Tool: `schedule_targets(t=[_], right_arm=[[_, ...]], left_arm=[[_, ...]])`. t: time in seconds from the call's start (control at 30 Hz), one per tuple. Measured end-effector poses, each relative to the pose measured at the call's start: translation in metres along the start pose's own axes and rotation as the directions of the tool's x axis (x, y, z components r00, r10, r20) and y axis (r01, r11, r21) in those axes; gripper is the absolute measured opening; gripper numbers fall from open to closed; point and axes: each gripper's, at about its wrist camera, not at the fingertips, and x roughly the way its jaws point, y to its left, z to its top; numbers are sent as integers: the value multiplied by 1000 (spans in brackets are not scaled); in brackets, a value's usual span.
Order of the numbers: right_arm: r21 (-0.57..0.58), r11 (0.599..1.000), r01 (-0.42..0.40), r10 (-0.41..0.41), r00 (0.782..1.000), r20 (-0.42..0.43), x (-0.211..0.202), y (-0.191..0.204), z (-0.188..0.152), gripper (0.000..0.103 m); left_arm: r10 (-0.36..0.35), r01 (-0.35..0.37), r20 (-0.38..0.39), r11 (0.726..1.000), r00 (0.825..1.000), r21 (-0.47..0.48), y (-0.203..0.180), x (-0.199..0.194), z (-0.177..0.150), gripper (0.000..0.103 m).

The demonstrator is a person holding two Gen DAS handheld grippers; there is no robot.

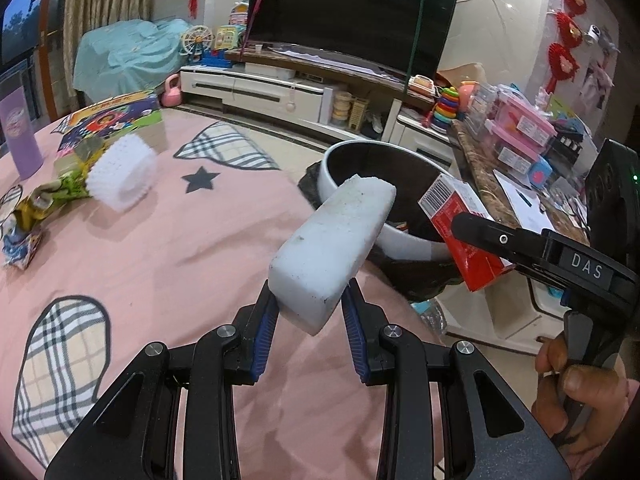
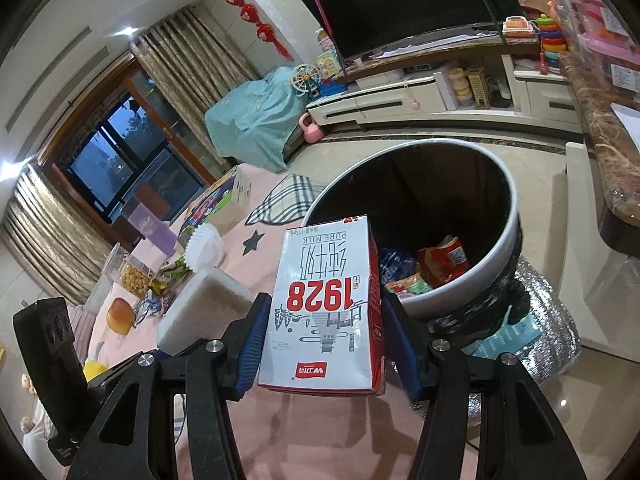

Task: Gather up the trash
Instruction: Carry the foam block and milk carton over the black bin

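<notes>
— Two grippers, and each grips one thing?

— Yes. One white foam block (image 1: 336, 248) sits clamped between the blue pads of the left gripper (image 1: 310, 312), jutting forward and up past its fingertips. One red and white milk carton (image 2: 326, 308) is squeezed at its sides by the right gripper (image 2: 322, 340), printed face up, lettering upside down.

— What lies just beyond them?

— One round bin (image 2: 504, 240), white-rimmed and dark inside, straight ahead of both grippers at the edge of the pink bench (image 1: 180, 260). The foam's far end and the carton both reach about to its near rim. Several wrappers (image 2: 440, 264) lie at its bottom; I cannot count them exactly.

— And what remains on the bench?

— Ahead and left of the left gripper: one white ribbed foam sleeve (image 1: 122, 178), a few crumpled packets (image 1: 44, 208) beside it, one purple cup (image 1: 20, 136), and one colourful box (image 1: 116, 114) farther back.

— Anything farther off?

— One dark television (image 1: 352, 12) on a long white cabinet (image 1: 256, 88), well beyond the bin.
</notes>
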Motion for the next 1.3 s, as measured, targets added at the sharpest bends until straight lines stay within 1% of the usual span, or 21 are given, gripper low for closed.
schedule_targets(t=[0.4, 0.73, 1.03, 1.3], right_arm=[[10, 1000, 25, -25, 1000, 18, 0, -19, 21, 57], [15, 999, 50, -51, 998, 27, 6, -37, 41, 57], [36, 997, 66, -67, 998, 20, 15, -52, 53, 57], [49, 996, 75, -75, 997, -3, 27, -62, 58, 57]], left_arm=[[-1, 1, -1, 999, 1000, 52, -23, 14, 21, 31], [-1, 3, -17, 996, 1000, 86, -37, 35, 41, 31], [-1, 6, -40, 992, 999, 127, -54, 58, 57, 31], [4, 5, -64, 991, 998, 134, -58, 76, 66, 31]])
